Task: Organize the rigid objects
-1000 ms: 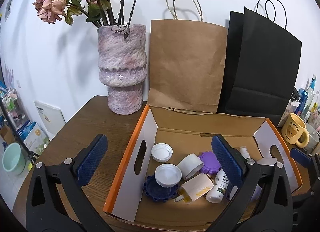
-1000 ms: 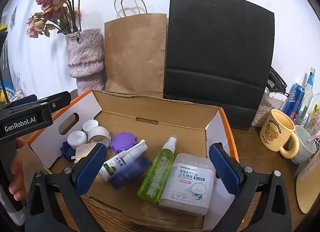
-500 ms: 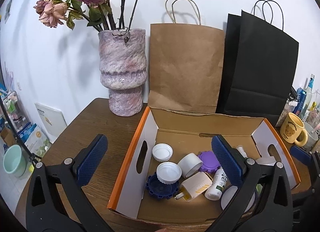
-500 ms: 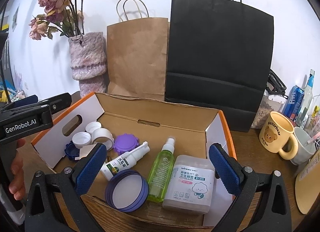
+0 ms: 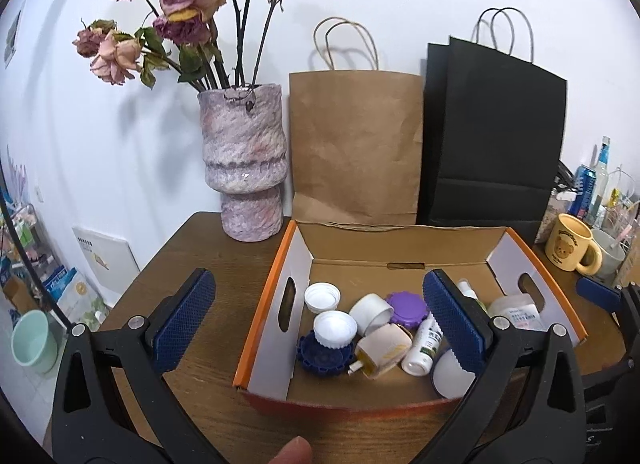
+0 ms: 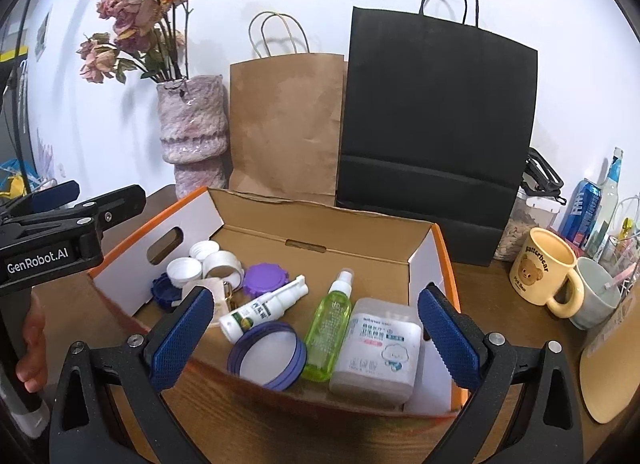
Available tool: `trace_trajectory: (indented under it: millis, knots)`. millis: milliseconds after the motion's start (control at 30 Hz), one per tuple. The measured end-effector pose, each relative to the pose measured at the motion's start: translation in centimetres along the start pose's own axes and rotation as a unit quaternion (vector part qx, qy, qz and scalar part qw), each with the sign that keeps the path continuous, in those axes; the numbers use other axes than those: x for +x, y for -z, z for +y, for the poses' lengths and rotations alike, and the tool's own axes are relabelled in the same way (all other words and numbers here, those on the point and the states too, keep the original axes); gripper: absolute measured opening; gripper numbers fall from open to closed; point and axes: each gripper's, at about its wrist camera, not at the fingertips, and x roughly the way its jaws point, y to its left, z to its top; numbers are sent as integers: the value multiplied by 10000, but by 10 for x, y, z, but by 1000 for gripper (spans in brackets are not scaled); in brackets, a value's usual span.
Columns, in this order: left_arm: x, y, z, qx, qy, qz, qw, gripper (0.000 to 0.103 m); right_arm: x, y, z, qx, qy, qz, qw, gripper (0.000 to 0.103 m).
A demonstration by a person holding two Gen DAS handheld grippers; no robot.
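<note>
Since the bottles [image 6: 326, 334] and lids [image 5: 334, 330] already lie in the box [image 5: 262, 304], both grippers [image 5: 320, 324] [image 6: 312, 338] hang spread and empty, little seemingly left

One cardboard box [image 6: 434, 260] holds two spray bottles, a white one [image 6: 264, 310] and a green one [image 6: 330, 322], one square tub [image 6: 378, 348], and one purple-rimmed lid [image 6: 267, 356]. Further left lie one purple cap [image 6: 266, 278], one dark blue cap [image 5: 322, 356], three white caps [image 5: 335, 329] and one beige plug [image 5: 382, 350]. Behind stand two paper bags [image 6: 288, 124], one vase [image 6: 192, 124] and two mugs [image 6: 544, 268]
</note>
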Motion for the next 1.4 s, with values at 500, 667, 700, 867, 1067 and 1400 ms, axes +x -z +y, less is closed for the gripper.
trace_trajectory:
  millis: [500,667,700,867,1067,1400]
  knots:
    - [-62,25,13,-51,120,-14,9999,103,-68,27,11,-103,-113,-87,9998,103]
    - [-88,37,17,-34,112,43,9999,103,-97,35,21,-173,-135,-130,9997,103]
    - [-93,39,17,-23,113,59,9999,103,-103,36,22,-188,-138,-133,9996,103]
    - [-125,56,18,144,97,122,9998,103,-134,50,27,-163,-141,-170,9996,103]
    - [-160,78,18,356,136,243,9990,103,-169,70,29,-63,-142,-90,9998,103]
    - [-201,110,27,270,184,373,9988,103,-206,106,34,32,-171,99,9998,103]
